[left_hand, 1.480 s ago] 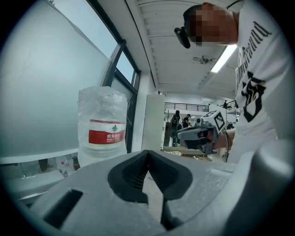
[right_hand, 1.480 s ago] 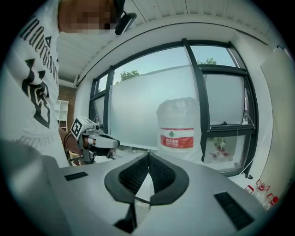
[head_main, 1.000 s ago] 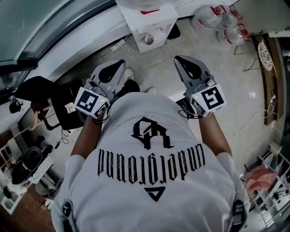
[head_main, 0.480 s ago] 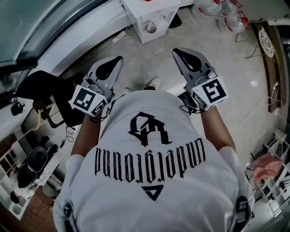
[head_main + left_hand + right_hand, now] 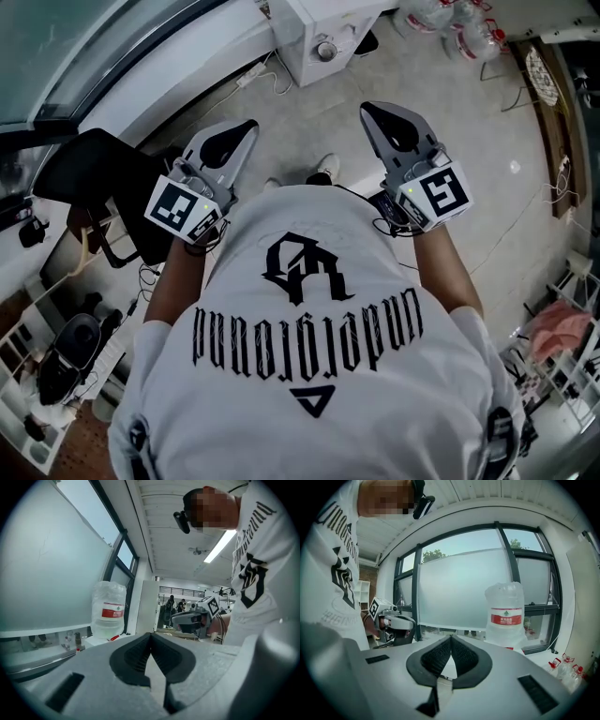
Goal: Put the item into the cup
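Reaching out just ahead of the white T-shirt [image 5: 319, 356], both hand-held tools point away from the person over a pale tiled floor [image 5: 309, 131]. The left tongs [image 5: 246, 127] are clenched: in the left gripper view their ribbed dark pads [image 5: 136, 656] meet at the tips with nothing between them. The right tongs [image 5: 373, 112] are clenched as well, their pads [image 5: 436, 656] touching and empty. Each tool carries its marker cube close to the T-shirt, the left cube [image 5: 183, 208] at the left sleeve side and the right cube [image 5: 441, 192] at the right.

Just past the T-shirt's front edge, between the two tools, a shoe [image 5: 323, 169] rests on the floor. A black chair [image 5: 89, 169] stands to the left of the T-shirt, and a pink cloth [image 5: 558, 323] lies on a wire rack to its right.

Farther from the T-shirt, beyond the tips of the tongs, is a white cabinet [image 5: 314, 23] with a small round thing [image 5: 325, 49] on top, too small to name. Clear bottles with red caps [image 5: 459, 33] lie on the floor beside the cabinet. The right gripper view shows a large water jug [image 5: 505, 613] with a red label in front of a frosted window [image 5: 459, 592].

The item and the cup cannot be picked out in any view.
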Available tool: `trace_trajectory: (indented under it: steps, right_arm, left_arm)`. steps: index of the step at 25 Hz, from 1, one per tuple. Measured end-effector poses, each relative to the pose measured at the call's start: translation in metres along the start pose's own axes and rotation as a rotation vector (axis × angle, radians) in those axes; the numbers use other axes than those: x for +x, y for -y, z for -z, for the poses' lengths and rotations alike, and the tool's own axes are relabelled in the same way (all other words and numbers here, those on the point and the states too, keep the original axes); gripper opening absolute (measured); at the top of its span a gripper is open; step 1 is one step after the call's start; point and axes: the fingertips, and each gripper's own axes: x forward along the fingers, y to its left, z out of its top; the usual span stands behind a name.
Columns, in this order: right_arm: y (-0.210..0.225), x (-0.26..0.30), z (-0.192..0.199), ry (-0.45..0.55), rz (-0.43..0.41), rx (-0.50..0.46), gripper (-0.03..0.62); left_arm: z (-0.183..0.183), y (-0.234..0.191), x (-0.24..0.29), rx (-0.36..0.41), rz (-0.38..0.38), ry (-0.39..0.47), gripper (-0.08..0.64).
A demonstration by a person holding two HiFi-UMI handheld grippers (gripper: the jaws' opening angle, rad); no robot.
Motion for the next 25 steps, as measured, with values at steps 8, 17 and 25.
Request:
trace_trajectory:
  steps: [8, 17, 25]
  right_arm:
    - [-0.070, -0.002, 0.006, -0.024, 0.037, 0.025, 0.015]
    - [-0.109, -0.033, 0.016, -0.045, 0.053, 0.022, 0.015]
    - [-0.107, -0.090, 0.025, -0.018, 0.012, -0.007, 0.015]
  left_arm:
    - [0.018, -0.001, -0.071, -0.033, -0.004, 0.017, 0.015]
    - [0.028, 0.045, -0.078, -0.015, 0.117, 0.029, 0.015]
    - [0.010, 0.101, -0.061, 0.003, 0.073, 0.063, 0.015]
